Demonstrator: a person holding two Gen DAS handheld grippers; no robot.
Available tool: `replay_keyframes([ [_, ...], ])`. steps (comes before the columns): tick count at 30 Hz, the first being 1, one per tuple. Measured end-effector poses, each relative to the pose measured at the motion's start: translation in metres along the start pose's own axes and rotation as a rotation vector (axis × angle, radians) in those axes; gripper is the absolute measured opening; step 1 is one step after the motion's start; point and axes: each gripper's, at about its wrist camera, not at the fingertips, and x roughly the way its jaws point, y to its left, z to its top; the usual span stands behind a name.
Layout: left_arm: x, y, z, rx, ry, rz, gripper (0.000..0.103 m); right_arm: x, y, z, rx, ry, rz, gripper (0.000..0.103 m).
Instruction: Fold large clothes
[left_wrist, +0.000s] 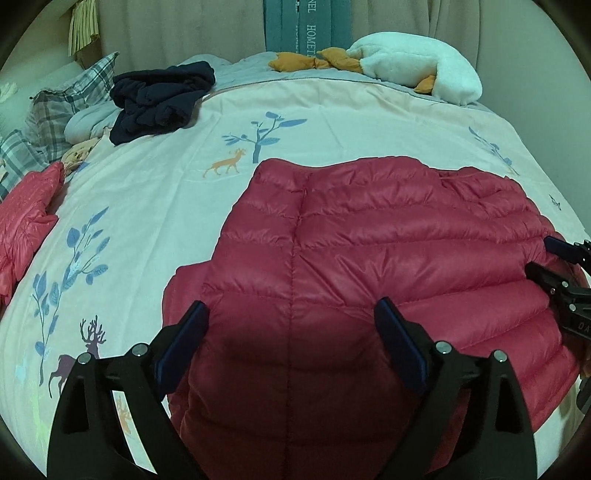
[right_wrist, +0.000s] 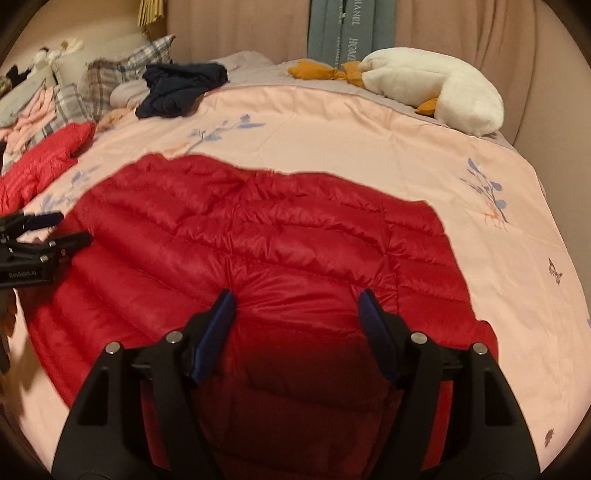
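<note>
Jacket (left_wrist: 369, 251) lies spread on the duvet (left_wrist: 155, 192), quilted side up, with its near edge toward you. Your left gripper (left_wrist: 291, 325) hovers over the near left part with its jaws spread and nothing between them. Your right gripper (right_wrist: 297, 314) hovers over the near right part, likewise spread and empty. For the next fold, judged from this layout, lower each gripper to the near hem, take in all fabric layers, and clench firmly, since the slick shell is likely to slip. Lift both sides evenly and carry the hem toward the far edge. Keep clear of the second jacket (left_wrist: 26, 221) at left and the dark garment (left_wrist: 162, 96) beyond.
</note>
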Motion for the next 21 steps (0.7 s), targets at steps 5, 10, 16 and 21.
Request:
replay_keyframes([
  [5,-0.026,0.008,-0.014,-0.046,-0.022,-0.004,0.092,-0.044,-0.009,-0.018,0.059,-0.088,-0.011,0.075],
  [10,-0.036,0.017,-0.036,-0.096,-0.038,-0.016,0.092,-0.055,-0.031,-0.053,0.151,-0.081,-0.069,0.078],
  [16,-0.024,0.017,-0.042,-0.108,0.008,-0.015,0.094,-0.044,-0.044,-0.068,0.240,-0.022,-0.054,0.079],
  [21,-0.061,0.003,-0.032,-0.043,-0.009,0.024,0.094,-0.072,-0.041,-0.058,0.263,-0.019,-0.046,0.093],
])
